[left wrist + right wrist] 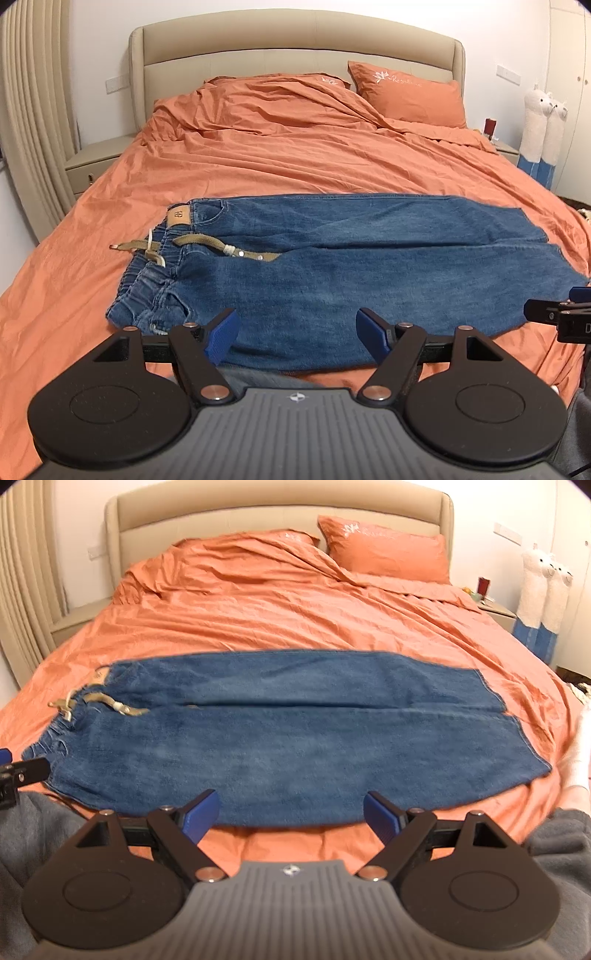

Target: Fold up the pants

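Observation:
Blue jeans (332, 266) lie flat across the orange bed, waistband to the left with a tan belt (207, 245), leg hems to the right; they also show in the right wrist view (288, 734). My left gripper (297, 336) is open and empty, just above the near edge of the jeans. My right gripper (291, 814) is open and empty, also at the near edge, further right. The right gripper shows at the right edge of the left view (565, 314). The left gripper's tip shows at the left edge of the right view (14, 771).
The orange bedsheet (295, 158) is rumpled toward the beige headboard (295, 44), with an orange pillow (406, 92) at the back right. A nightstand (92, 162) stands on the left. Plush alpacas (543, 129) stand on the right. Grey clothing (29, 830) shows at the bottom.

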